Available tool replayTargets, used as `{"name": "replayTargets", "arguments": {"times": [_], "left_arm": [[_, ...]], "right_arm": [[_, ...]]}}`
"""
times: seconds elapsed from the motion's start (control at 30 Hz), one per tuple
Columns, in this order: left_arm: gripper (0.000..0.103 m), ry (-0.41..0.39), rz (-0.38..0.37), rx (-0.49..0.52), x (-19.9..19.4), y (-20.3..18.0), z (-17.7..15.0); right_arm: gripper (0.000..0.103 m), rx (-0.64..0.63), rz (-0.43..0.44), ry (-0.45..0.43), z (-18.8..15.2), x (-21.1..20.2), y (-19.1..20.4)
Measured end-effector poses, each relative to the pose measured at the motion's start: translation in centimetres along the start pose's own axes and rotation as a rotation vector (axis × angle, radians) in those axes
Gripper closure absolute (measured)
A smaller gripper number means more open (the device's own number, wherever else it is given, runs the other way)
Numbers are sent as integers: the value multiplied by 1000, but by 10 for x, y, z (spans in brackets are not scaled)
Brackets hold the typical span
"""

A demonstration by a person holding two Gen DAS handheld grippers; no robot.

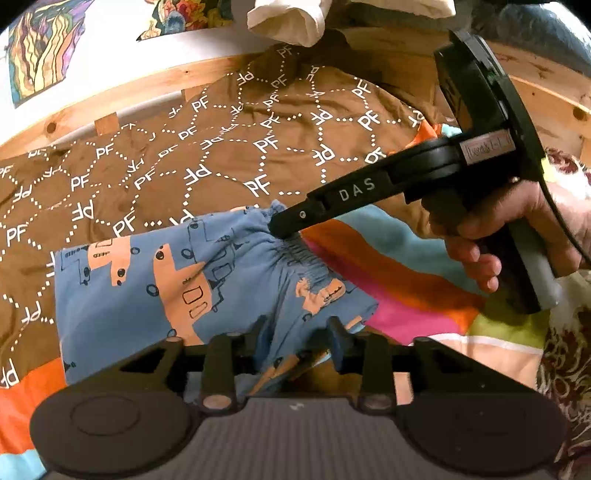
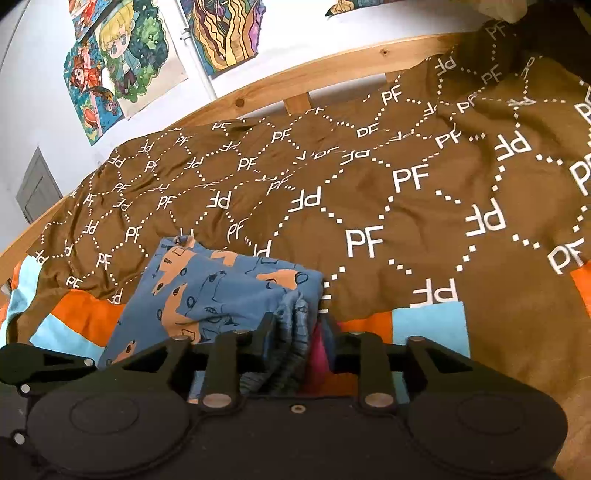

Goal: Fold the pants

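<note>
Small blue pants (image 1: pixel 155 295) with orange vehicle prints lie on the bed. In the left wrist view my left gripper (image 1: pixel 297 334) has its fingers apart around the near edge of the pants, with cloth between them. My right gripper (image 1: pixel 284 221) reaches in from the right and its tips sit on the gathered waistband (image 1: pixel 295 254). In the right wrist view the right gripper (image 2: pixel 301 332) has the bunched waistband (image 2: pixel 295 332) between its fingers, and the pants (image 2: pixel 221 291) stretch away to the left.
A brown quilt (image 2: pixel 406 221) with white PF letters covers the bed. A striped orange, pink and blue sheet (image 1: pixel 388 273) lies under the pants. A wooden bed rail (image 2: pixel 295 81) runs along the far side, with pictures on the wall (image 2: pixel 122 62). A white pillow (image 1: pixel 288 18) lies at the head.
</note>
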State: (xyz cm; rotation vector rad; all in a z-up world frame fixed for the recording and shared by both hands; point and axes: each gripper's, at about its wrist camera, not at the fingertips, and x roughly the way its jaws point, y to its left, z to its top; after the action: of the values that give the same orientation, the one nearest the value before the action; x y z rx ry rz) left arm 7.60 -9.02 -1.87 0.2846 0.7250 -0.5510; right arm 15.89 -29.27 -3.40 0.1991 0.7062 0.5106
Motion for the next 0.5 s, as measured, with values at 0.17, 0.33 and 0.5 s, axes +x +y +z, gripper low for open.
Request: {"name": "replayTargets", "arguments": {"times": [0.17, 0.33, 0.5], "left_arm": [[27, -61, -51, -135, -20, 22, -7], [17, -141, 86, -307, -45, 63, -14], [35, -178, 130, -367, -40, 105, 9]], "right_arm": [[14, -54, -71, -43, -2, -12, 2], [2, -110, -170, -84, -5, -26, 5], [1, -185, -165, -130, -9, -32, 28]]}}
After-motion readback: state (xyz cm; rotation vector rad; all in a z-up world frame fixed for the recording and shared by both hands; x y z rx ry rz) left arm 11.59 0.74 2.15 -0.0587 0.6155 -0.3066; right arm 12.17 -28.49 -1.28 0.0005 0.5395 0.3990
